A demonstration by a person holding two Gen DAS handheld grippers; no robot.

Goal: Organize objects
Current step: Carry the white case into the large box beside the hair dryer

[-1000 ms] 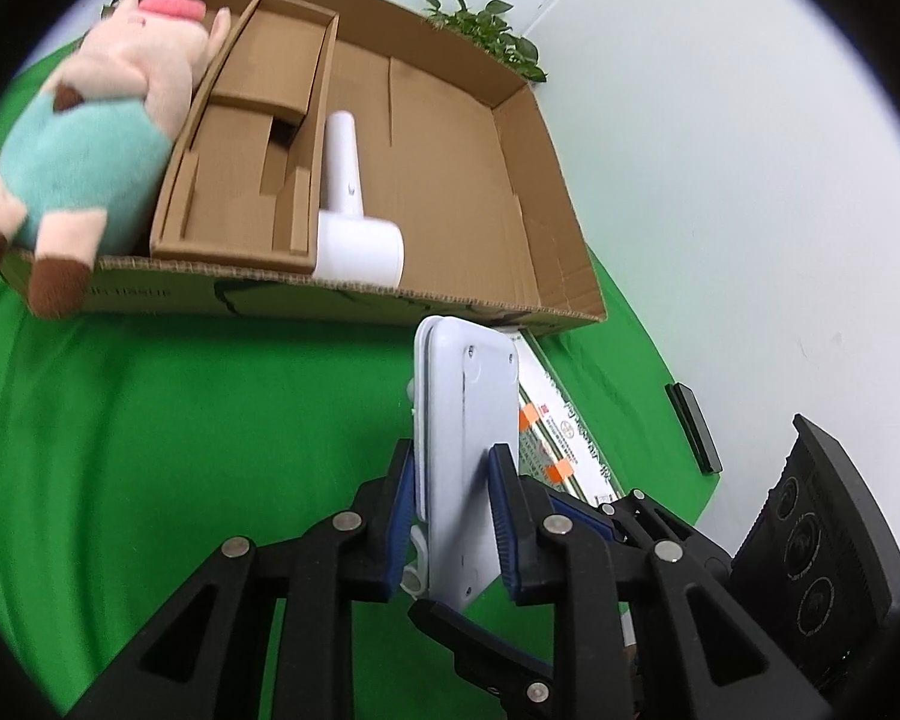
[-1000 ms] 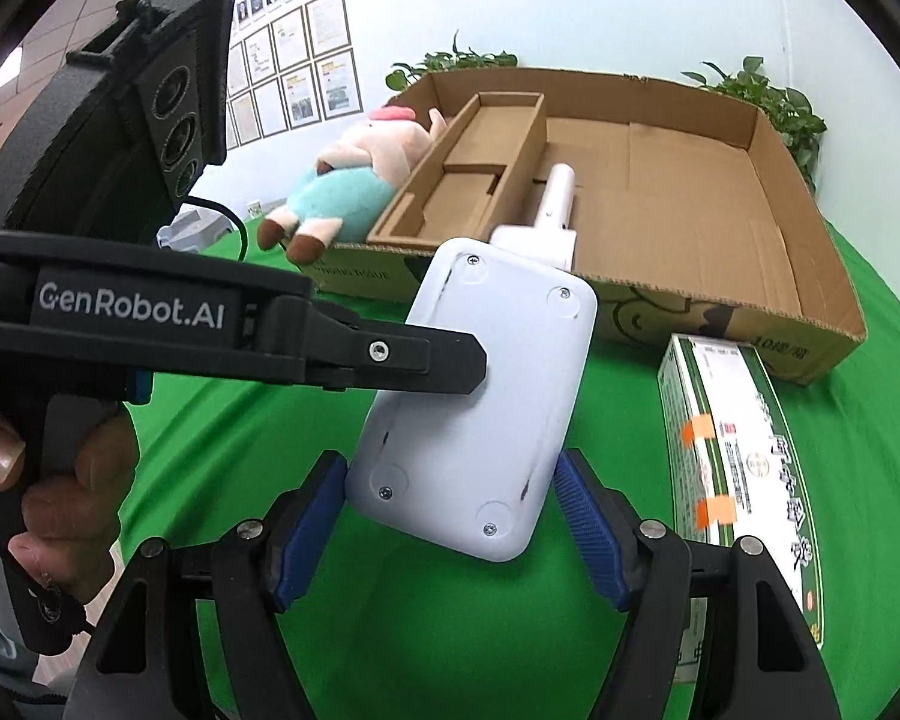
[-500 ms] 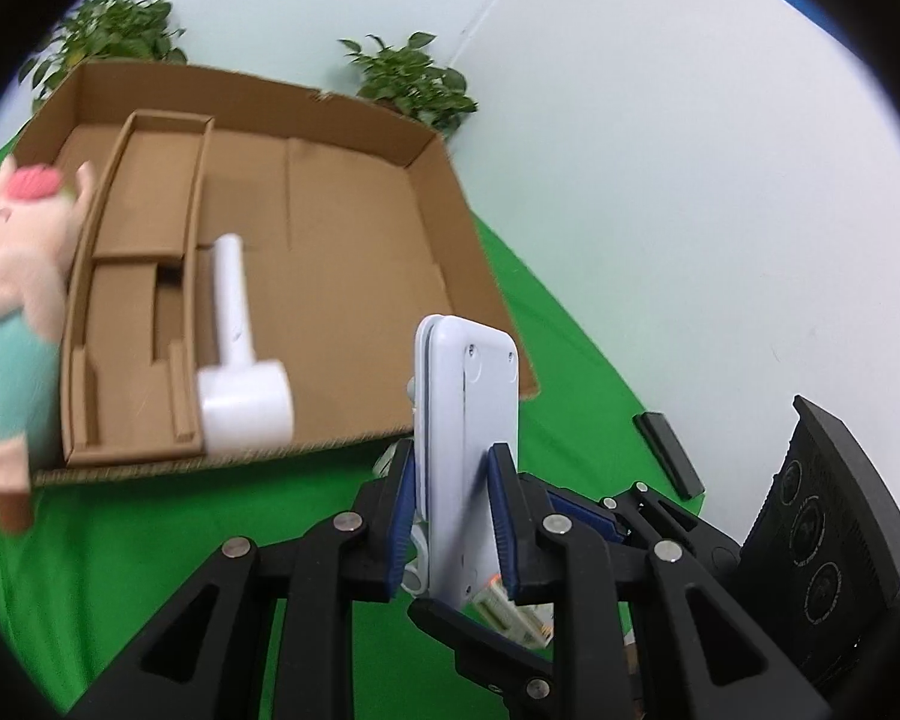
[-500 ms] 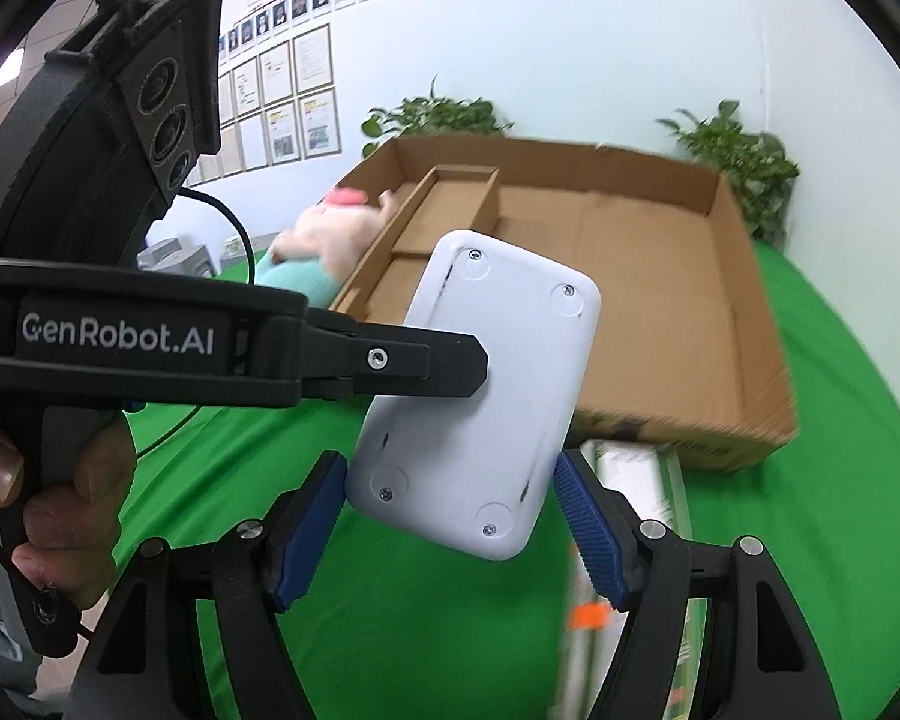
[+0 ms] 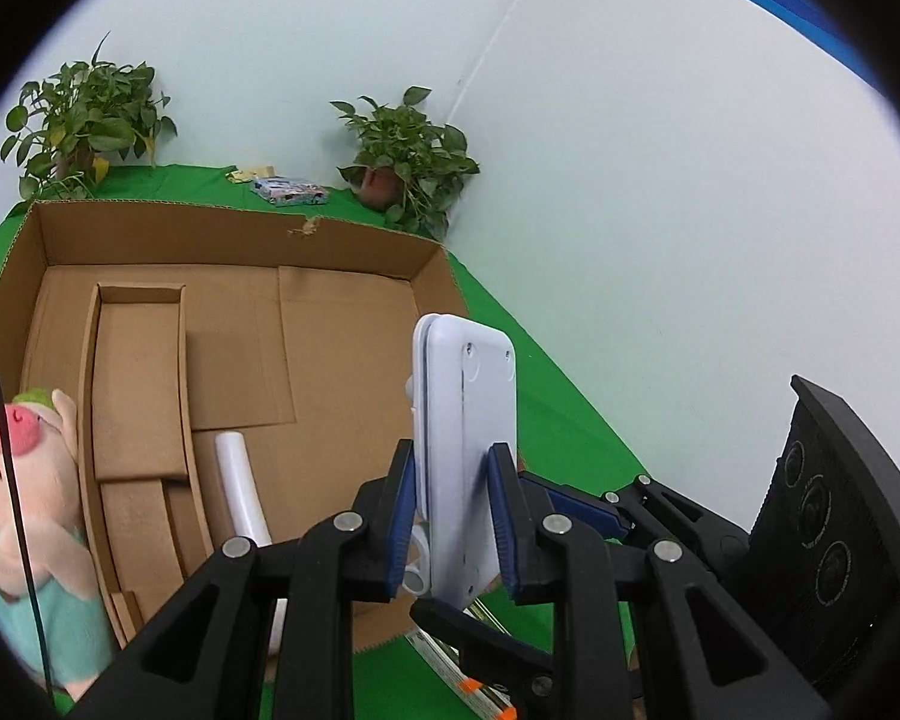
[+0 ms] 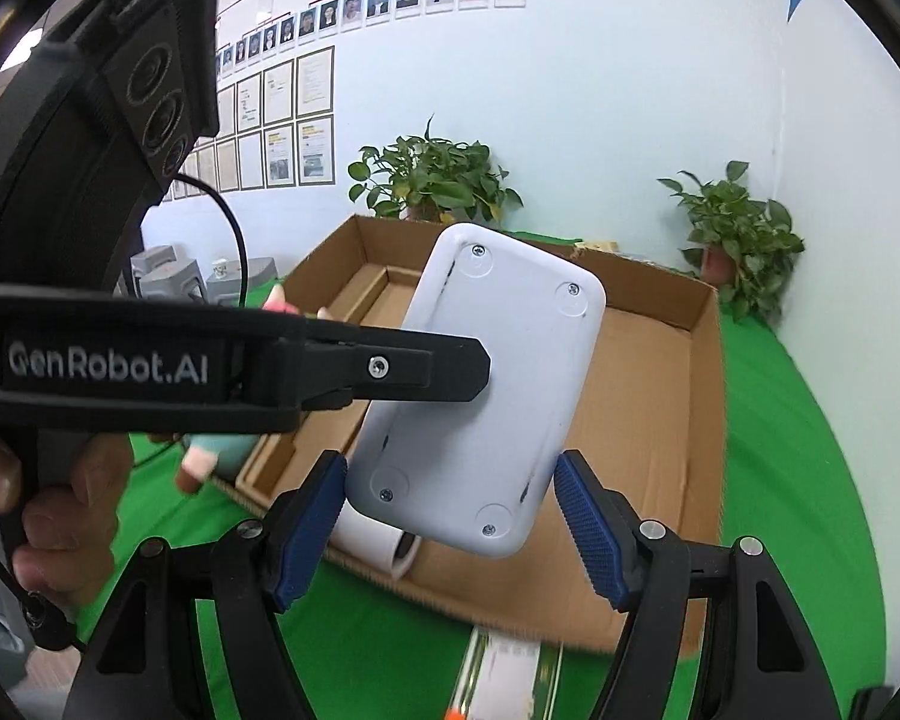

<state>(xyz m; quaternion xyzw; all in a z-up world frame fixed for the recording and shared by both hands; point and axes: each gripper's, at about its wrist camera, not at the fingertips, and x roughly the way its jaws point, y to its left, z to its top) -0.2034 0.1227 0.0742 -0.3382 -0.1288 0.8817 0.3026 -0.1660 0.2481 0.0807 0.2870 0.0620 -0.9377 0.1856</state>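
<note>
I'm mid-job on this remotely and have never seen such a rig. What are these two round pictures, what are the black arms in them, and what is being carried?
No robot here: a person holds a hand-held tool in each hand, each with a fisheye camera looking along its two fingers. The left view shows the left tool clamped edge-on across a flat white device. The right view shows the right tool straddling the same device; whether its pads touch is unclear. Below, on a green cloth, sits an open cardboard box holding a white cylinder-shaped item. A plush pig leans on the box's left side.
</note>
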